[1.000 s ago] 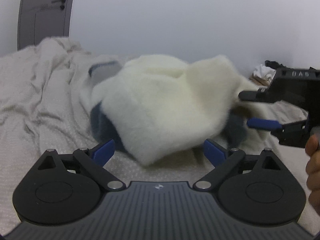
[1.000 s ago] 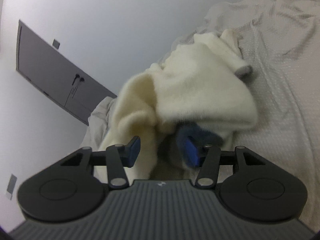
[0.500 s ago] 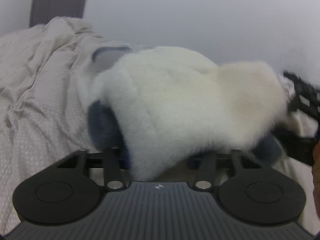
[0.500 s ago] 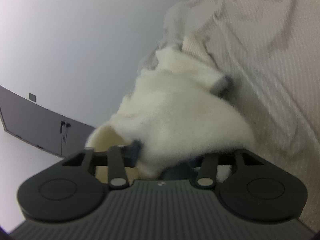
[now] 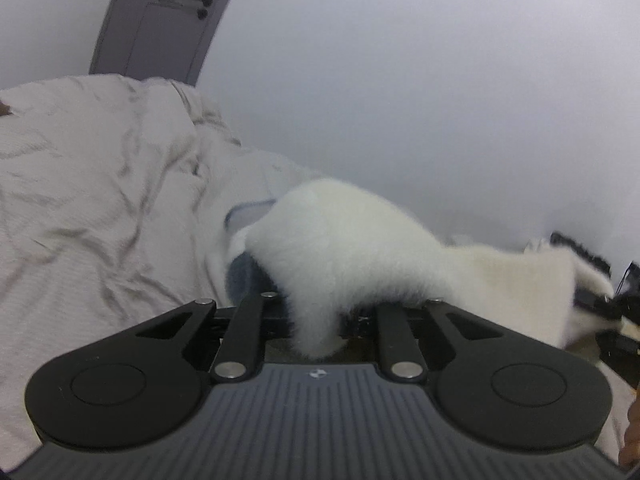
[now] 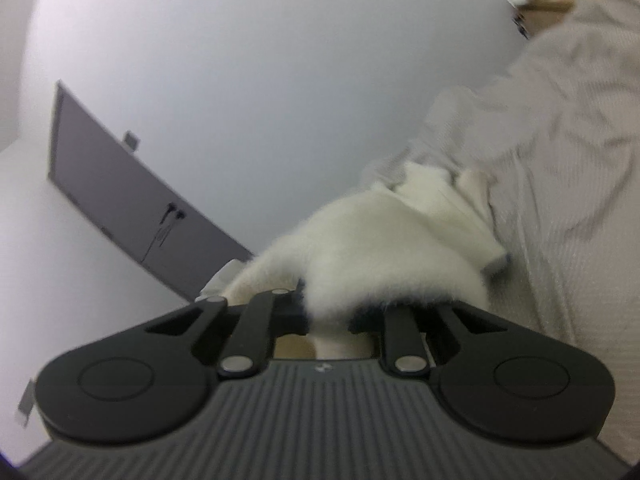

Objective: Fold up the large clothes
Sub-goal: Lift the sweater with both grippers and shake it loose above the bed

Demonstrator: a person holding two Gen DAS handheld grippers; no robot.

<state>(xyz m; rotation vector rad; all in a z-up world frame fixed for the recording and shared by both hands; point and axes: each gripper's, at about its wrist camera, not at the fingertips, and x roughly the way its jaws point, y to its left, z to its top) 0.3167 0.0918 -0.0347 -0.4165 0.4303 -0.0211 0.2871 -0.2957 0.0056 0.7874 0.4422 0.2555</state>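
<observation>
Above the rumpled bed (image 5: 100,208), both grippers pinch the fluffy white garment (image 5: 344,248), folding barely begun.
Left gripper (image 5: 318,320) and right gripper (image 6: 332,316) have just been closing on fleece; it hangs bunched between them, no fold laid.

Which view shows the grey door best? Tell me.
The right wrist view: the flat grey door shows its whole face and handle. The left wrist view catches only a narrow curved strip of it.

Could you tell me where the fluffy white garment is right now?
The fluffy white garment is pinched in both the left gripper and the right gripper, whose jaws have just been closing on it, and hangs between them over the beige bedcover, in front of the white wall.
</observation>
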